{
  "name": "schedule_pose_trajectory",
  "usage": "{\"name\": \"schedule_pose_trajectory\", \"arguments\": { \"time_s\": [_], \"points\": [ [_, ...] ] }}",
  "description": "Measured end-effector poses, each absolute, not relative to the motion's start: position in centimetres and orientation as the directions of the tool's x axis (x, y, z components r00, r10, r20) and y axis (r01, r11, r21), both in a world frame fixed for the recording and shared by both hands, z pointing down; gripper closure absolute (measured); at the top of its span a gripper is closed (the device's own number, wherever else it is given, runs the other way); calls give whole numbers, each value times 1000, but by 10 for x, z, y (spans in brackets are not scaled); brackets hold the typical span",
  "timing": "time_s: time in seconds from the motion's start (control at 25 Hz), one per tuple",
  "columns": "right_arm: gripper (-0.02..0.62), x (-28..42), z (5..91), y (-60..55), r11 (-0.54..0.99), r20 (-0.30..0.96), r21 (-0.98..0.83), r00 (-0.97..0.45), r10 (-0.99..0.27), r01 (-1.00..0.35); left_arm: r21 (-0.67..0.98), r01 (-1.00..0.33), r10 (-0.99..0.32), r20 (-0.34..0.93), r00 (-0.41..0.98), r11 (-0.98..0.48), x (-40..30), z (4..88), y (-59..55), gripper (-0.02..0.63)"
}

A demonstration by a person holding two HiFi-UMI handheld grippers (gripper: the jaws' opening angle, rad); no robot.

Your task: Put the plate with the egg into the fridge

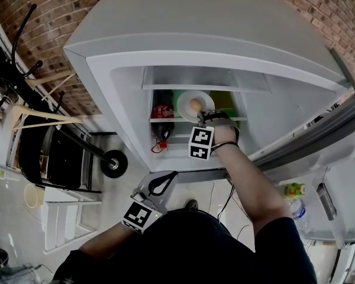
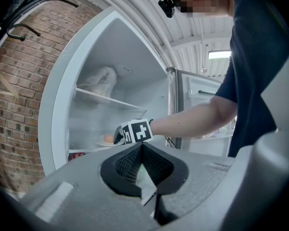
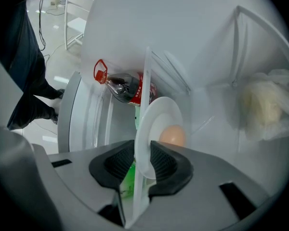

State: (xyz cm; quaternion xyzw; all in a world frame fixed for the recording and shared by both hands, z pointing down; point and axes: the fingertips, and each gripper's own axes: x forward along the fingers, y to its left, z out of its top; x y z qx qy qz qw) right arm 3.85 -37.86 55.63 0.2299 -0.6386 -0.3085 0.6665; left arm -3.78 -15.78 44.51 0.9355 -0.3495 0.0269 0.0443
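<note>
Status: placement nearly done.

- Fridge point(image 1: 115, 76) stands open. The right gripper point(image 3: 143, 160) reaches into it; its fingers point(image 3: 113, 165) stand apart with the near rim of the plate point(image 3: 159, 121) between them. They do not appear to press on the rim, though the gap each side is slim.
- The egg point(image 3: 172, 136) sits on the plate just beyond the fingertips, toward the back of the fridge.
- From the head view, the plate lies on the middle shelf point(image 1: 239, 119), past the fingertips. A soda bottle point(image 3: 127, 88) lies under that shelf, beyond the fingers and to one side. A pale bag point(image 3: 265, 105) sits further in, well apart from them.
- Left gripper point(image 2: 142, 150): held back outside the fridge near the person's body, fingers together, nothing between them.

Judgement: the plate looks delivered and resting on the shelf. Left to do: draw the right fingers straight back off the rim without dragging the plate or rolling the egg. The door is not yet closed, should that be wanted.
</note>
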Motion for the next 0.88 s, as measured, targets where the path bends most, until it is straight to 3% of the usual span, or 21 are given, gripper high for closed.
{"name": "schedule_pose_trajectory", "arguments": {
  "time_s": [0.32, 0.72, 0.88],
  "points": [
    [474, 36, 535, -361, 669, 669, 743, -57, -741, 31, 66, -640, -635, 84, 768, -766, -33, 443, -157, 603],
    [476, 26, 507, -302, 639, 610, 747, -194, -768, -183, 75, -629, -626, 66, 777, -773, -25, 436, -160, 603],
    [500, 22, 498, -275, 651, 590, 680, -274, -759, -337, 87, -628, -625, 61, 778, -773, -22, 436, -160, 603]
  ]
}}
